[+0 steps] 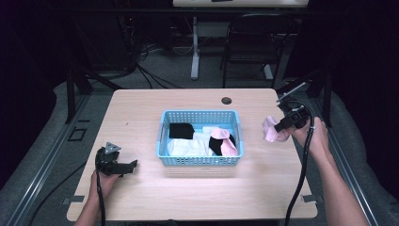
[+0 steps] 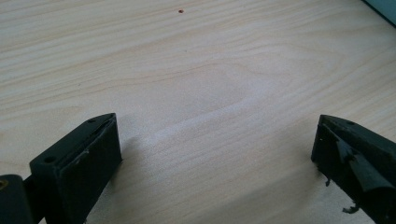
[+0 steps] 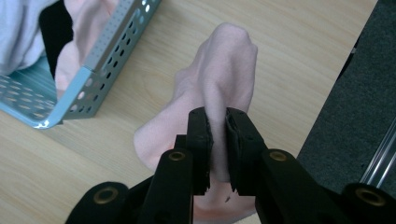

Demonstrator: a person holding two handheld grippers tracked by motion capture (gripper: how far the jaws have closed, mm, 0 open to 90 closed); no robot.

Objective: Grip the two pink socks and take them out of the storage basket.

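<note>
A soft pink sock (image 3: 219,88), bunched and folded, hangs pinched just beside the blue basket (image 3: 100,70).

A pale wooden tabletop (image 1: 141,113) carries a blue perforated basket (image 1: 201,160) at its centre. A round cable hole (image 1: 226,100) sits toward one o'clock, near the far edge.

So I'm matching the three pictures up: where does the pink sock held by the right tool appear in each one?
High view: the pink sock is at the right, clamped in the right tool, beside the blue basket.
Left gripper view: bare wooden table between open jaws; no sock here.
Right gripper view: centre, pinched between the jaws, hanging over the table.
Shared landmark: the blue basket, upper left in the right gripper view.
</note>
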